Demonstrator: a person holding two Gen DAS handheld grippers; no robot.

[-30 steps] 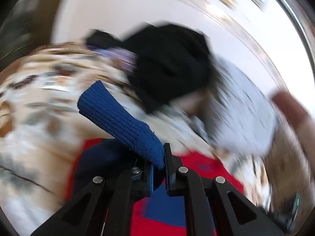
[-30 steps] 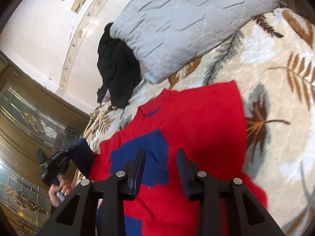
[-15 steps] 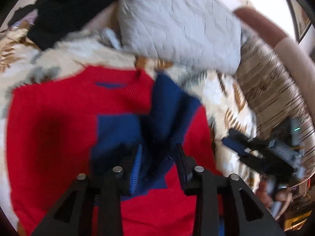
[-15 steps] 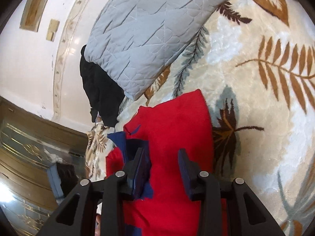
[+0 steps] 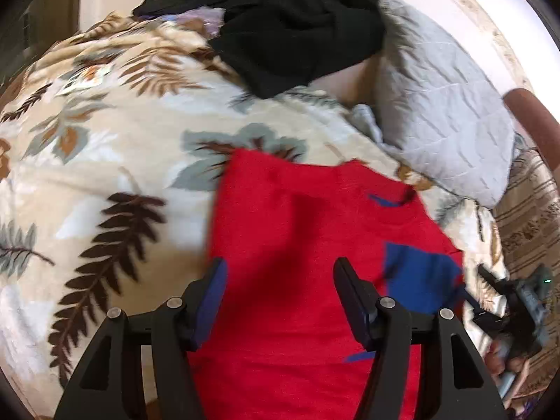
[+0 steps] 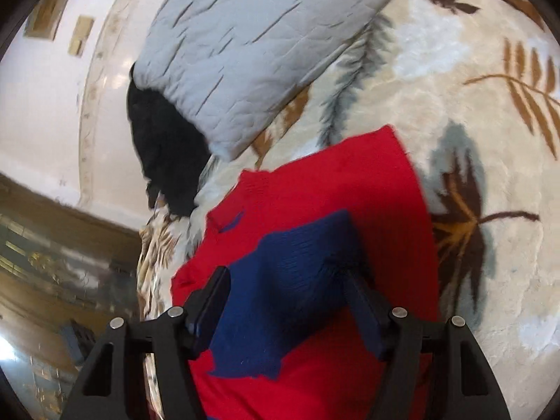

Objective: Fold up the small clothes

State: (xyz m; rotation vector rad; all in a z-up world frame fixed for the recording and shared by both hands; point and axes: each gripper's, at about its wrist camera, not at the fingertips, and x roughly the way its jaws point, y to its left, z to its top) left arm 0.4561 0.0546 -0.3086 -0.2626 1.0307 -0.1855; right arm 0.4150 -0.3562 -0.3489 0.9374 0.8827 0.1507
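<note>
A leaf-patterned blanket (image 5: 105,161) covers the bed and carries everything else. At its far end lies a grey quilted pillow (image 5: 444,119), with a heap of black clothing (image 5: 297,24) touching it on one side.

The task's thing, a red sweater (image 5: 297,231), lies spread on the blanket just below the pillow, neckline toward it. A blue sleeve (image 6: 290,287) is folded inward across the red body; in the left view it shows as a blue patch near the sweater's right edge.

The left gripper (image 5: 278,297) hovers over the sweater's left half, jaws wide apart and holding nothing. The right gripper (image 6: 287,308) is above the folded sleeve, jaws also apart; whether its fingers touch the knit, I cannot tell. It also appears at the right edge of the left view, held in the person's hand (image 5: 504,364).

Judging from how the cloth lies, 1 sleeve is in and the other side waits for folding.

Risks from here:
- The blanket is plush and soft, so a low pinch at the sweater's edge could catch blanket along with knit and drag both.
- Lifting the left side quickly could shift the whole body and slide the folded sleeve back out.
- A pinch taking only 1 layer would leave the fold crooked, and the thick knit may spring open once released.
</note>
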